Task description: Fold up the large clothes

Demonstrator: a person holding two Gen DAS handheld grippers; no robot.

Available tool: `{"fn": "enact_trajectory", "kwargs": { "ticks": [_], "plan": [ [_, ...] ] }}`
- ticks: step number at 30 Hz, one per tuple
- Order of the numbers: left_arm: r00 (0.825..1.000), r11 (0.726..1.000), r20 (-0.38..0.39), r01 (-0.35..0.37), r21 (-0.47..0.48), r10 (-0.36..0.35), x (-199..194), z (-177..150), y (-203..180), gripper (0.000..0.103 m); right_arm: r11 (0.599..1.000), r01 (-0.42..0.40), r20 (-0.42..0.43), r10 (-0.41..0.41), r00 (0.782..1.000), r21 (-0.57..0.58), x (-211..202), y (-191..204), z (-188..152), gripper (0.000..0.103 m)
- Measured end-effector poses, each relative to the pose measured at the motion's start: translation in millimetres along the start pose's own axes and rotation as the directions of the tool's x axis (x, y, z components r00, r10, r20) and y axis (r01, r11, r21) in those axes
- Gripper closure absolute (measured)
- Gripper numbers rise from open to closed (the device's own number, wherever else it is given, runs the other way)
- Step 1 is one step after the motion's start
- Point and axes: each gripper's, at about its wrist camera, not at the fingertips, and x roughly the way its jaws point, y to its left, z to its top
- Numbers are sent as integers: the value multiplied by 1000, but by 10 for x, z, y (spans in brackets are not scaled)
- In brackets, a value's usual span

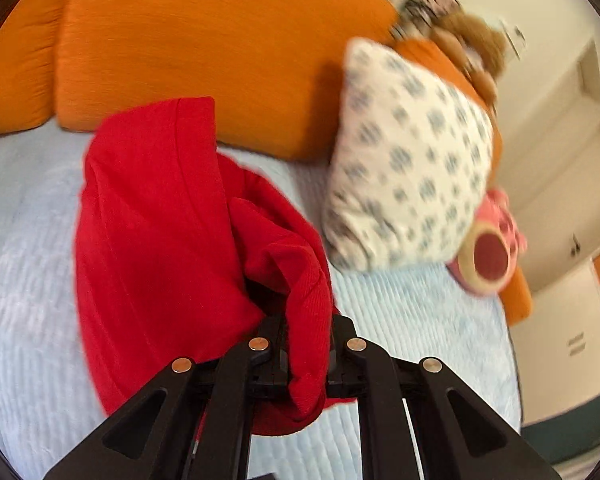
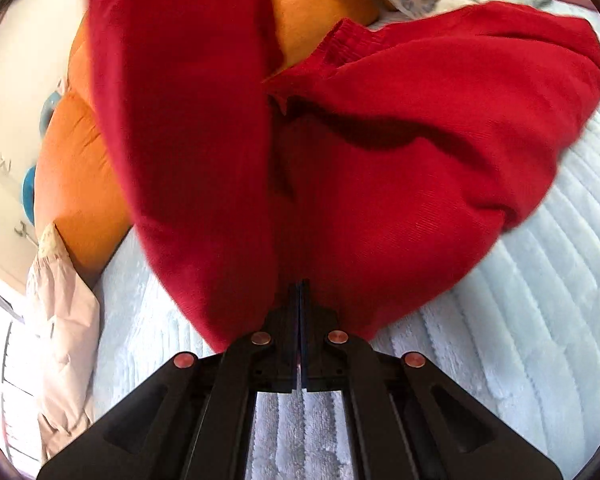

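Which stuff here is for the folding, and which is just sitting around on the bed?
For the folding:
red garment, gripped by both
left tool
right tool
pale blue bed cover, it lies under the garment

Just sitting around:
orange cushions
spotted pillow
pink plush toy
brown teddy

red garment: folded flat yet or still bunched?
Bunched, not folded flat. The red garment hangs in loose lobes over the bed, gathered in the left gripper and pinched by the right gripper.
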Motion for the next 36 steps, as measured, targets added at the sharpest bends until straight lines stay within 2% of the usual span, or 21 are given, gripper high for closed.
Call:
{"fn": "enact_trajectory", "kwargs": {
  "ticks": [7,10,11,15,19,24,25,27,29,31,33,34,35,36],
  "plan": [
    [992,989,-120,59,134,-43,487,-418,-756,91,998,20,41,-23,999,62,-138,-145,10,102],
    [984,980,-173,60,189,-27,756,-599,-997,91,996,18,29,-21,999,86,-146,-282,46,102],
    [981,981,-196,53,188,-15,851,-636,-1011,91,996,12,19,-14,1000,84,-134,-316,59,102],
    [945,987,-322,0,163,53,1355,-864,-896,91,998,5,-10,-5,1000,61,-116,-361,73,102],
    [930,979,-351,-35,202,106,1581,-1051,-861,91,997,-10,-28,12,1000,76,-104,-428,76,102],
    [912,973,-390,-40,226,127,1711,-1047,-835,91,997,-11,-28,13,1000,75,-86,-449,70,102],
    [914,968,-383,-35,250,132,1668,-1042,-880,88,997,-11,-28,13,1000,74,-80,-448,67,102],
    [924,952,-359,-18,306,133,1547,-1006,-1039,76,998,-7,-27,9,1000,67,-58,-402,67,102],
    [936,929,-338,35,370,99,1365,-1021,-1267,42,998,-3,-28,5,1000,61,-45,-375,68,102],
    [959,890,-270,49,454,85,1091,-1051,-1514,38,998,-11,-28,13,1000,68,-75,-431,79,102],
    [979,865,-187,18,502,88,836,-1004,-1620,31,997,-20,-30,22,999,74,-92,-472,83,102],
    [989,867,-135,17,498,58,634,-907,-1622,26,997,-21,-33,24,999,68,-93,-477,86,102],
    [994,870,-90,-10,492,63,515,-811,-1605,18,998,-21,-35,23,999,63,-93,-473,88,102],
    [995,875,-8,-81,477,96,354,-653,-1533,16,998,-22,-36,25,999,63,-97,-485,89,102]
  ]
}}
